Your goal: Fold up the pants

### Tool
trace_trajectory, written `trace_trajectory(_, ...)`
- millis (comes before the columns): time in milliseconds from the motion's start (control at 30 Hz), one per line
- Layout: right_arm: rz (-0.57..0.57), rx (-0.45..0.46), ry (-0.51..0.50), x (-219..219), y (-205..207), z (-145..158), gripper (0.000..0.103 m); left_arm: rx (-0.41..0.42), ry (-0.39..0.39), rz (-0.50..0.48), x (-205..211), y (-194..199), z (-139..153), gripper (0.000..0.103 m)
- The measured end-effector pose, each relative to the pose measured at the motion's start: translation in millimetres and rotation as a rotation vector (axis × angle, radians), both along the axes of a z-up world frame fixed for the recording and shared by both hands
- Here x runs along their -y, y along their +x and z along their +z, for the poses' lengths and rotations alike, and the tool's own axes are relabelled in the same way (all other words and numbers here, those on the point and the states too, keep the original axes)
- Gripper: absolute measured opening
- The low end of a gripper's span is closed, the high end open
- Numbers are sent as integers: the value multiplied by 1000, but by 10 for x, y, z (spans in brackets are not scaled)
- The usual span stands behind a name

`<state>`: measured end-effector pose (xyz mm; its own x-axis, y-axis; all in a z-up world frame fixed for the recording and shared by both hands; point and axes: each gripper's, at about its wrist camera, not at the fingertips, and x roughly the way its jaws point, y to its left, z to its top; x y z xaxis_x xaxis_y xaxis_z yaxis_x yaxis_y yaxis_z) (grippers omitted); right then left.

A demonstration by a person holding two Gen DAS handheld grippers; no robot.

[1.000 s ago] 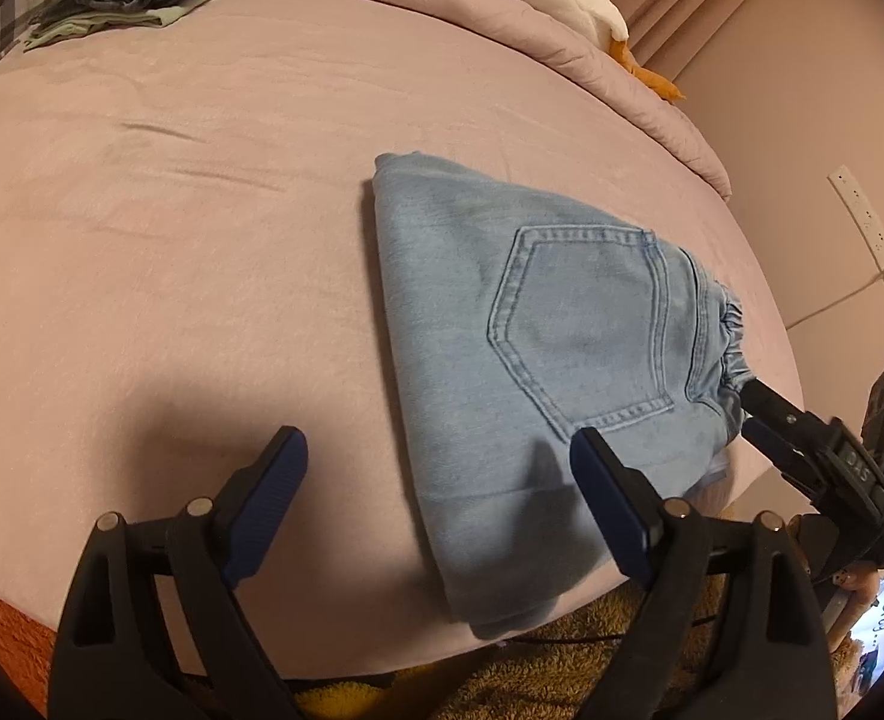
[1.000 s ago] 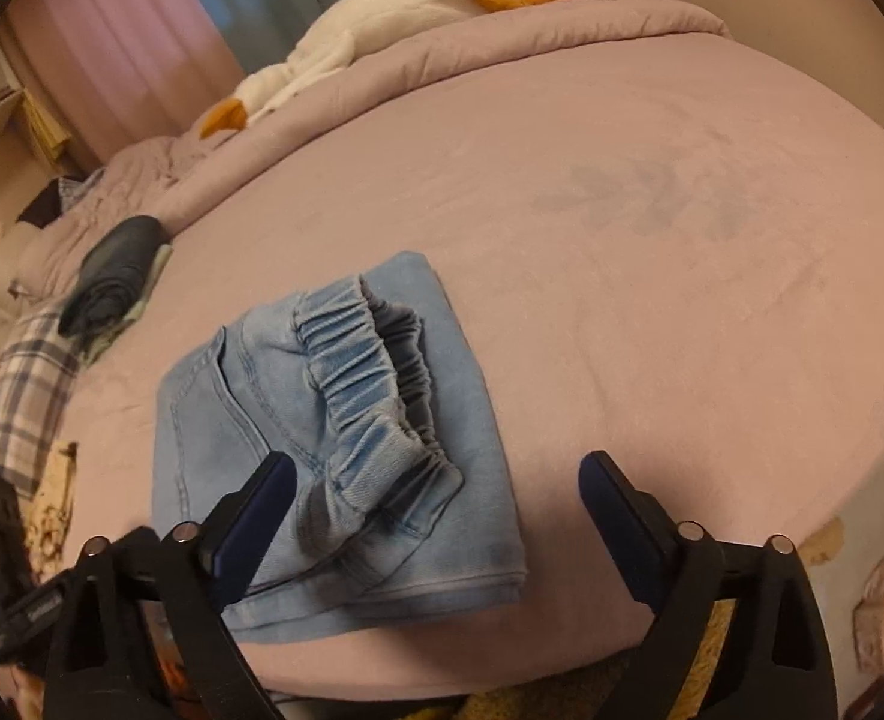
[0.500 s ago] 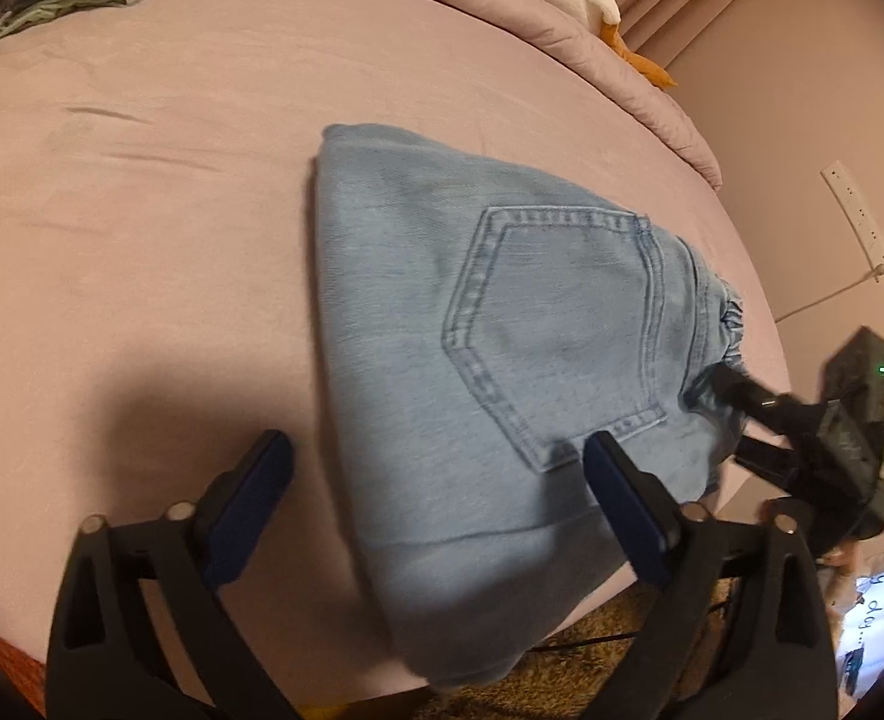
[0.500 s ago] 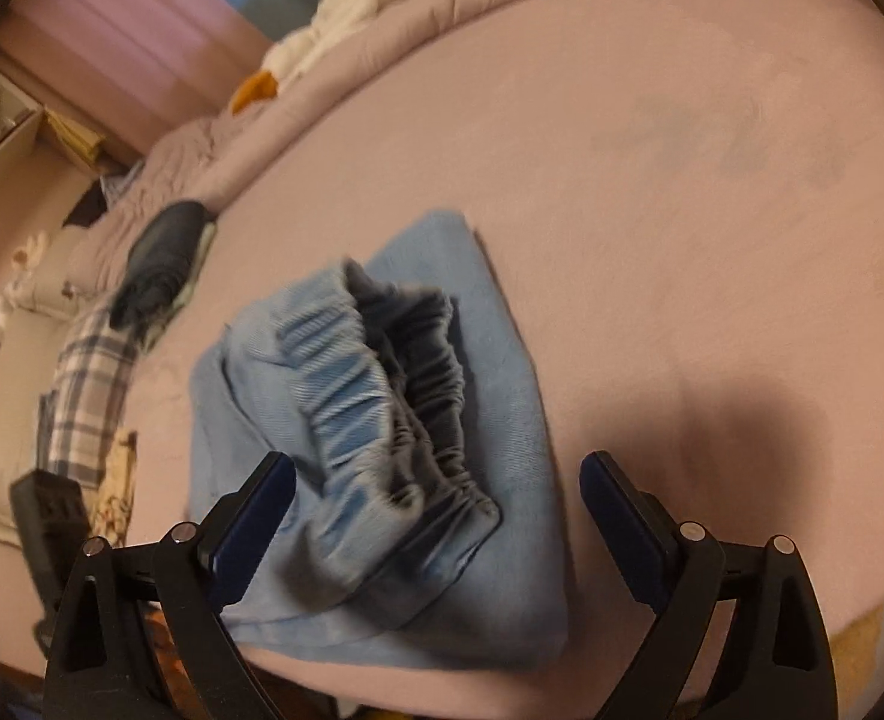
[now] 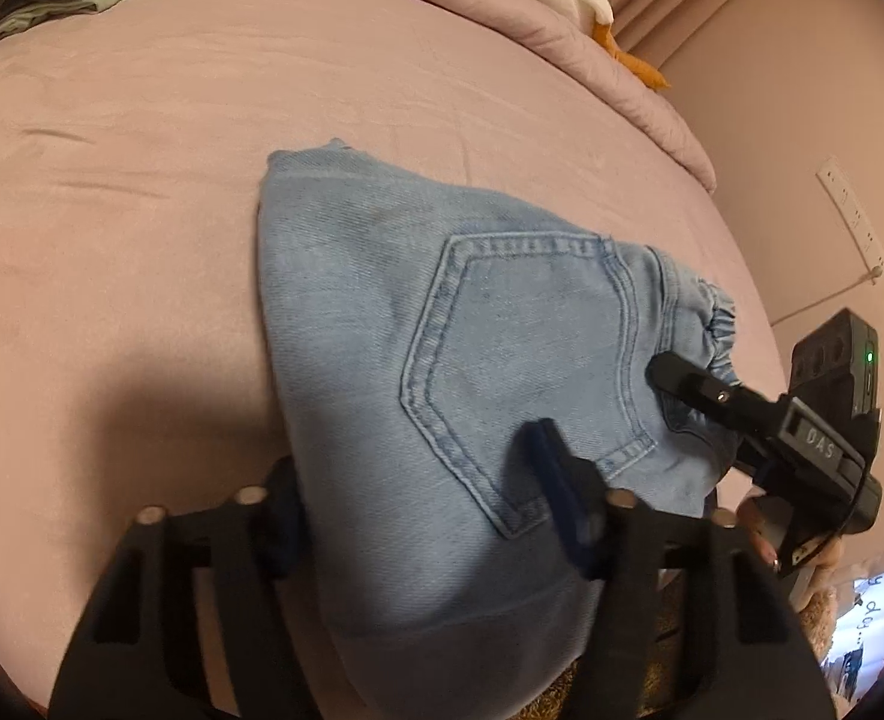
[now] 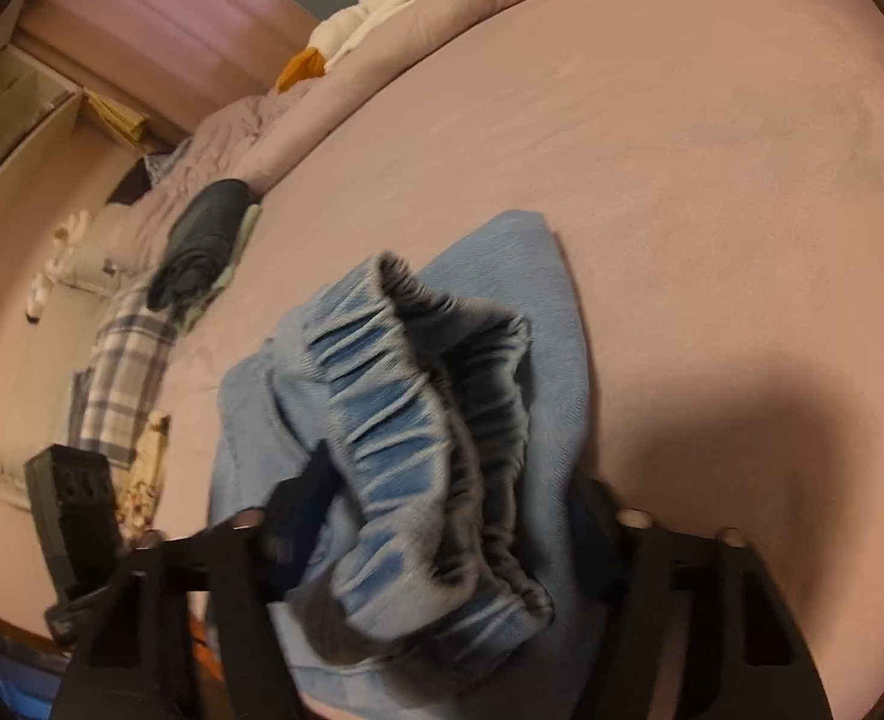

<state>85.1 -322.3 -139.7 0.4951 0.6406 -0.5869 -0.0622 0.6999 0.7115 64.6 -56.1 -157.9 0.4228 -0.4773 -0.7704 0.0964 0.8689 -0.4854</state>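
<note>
A bed [image 5: 142,192] covered in a pink sheet fills both views, set against a pink wall with a white power strip [image 5: 856,222] and its cord on the right of the left wrist view. A folded pair of light blue jeans [image 5: 418,330] lies at the near edge of the bed, back pocket [image 5: 520,348] facing up and the gathered elastic waistband [image 6: 418,438] turned toward the right side. The left tool [image 5: 418,510] is closed on the near folded edge of the jeans, one blue pad on top of the denim beside the pocket's lower corner, the other at the left edge of the cloth. The right tool [image 6: 442,516] is closed on the waistband end of the jeans, the bunched elastic rising between its fingers; in the left wrist view its black finger tip rests on the denim just beside the pocket. The right wrist view is motion-blurred, so finer contact cannot be judged there. At the far edge of the bed lies a rolled quilt with a white and orange stuffed toy [image 6: 370,18] on it. Near the far left corner sits a dark folded garment [image 6: 202,240], with a plaid cloth [image 6: 118,372] beside it. A fingertip of the person's hand [image 5: 766,546] shows under the right tool's body.
</note>
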Motion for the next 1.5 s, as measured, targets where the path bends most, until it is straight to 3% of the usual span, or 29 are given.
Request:
trace_trajectory(67,-15,39,-63,-91,-134,120,54,4,-22,18,-62,-64,-4,44)
trace_trajectory(267,-38,90,-154,-257,-368,399,50,12,-36,47,-174,-255,88,33)
trace_trajectory(467,-23,142,-220,-459,-421,635,50,63,-63,47,-276,-383,325,32)
trace_trajectory(533,-12,167,-239,-524,-414,719,50,99,-33,54,-308,-426,454,32)
trace_trajectory(900,-1,270,-236,-701,-252,1110,50,224,-6,100,-590,-345,865,32)
trace_trajectory(1133,-12,250,-221,-732,-45,1115,50,245,24,99,-601,-110,928,32)
trace_trajectory(1500,-63,173,-215,-695,177,904,50,213,71,60,-473,319,728,32)
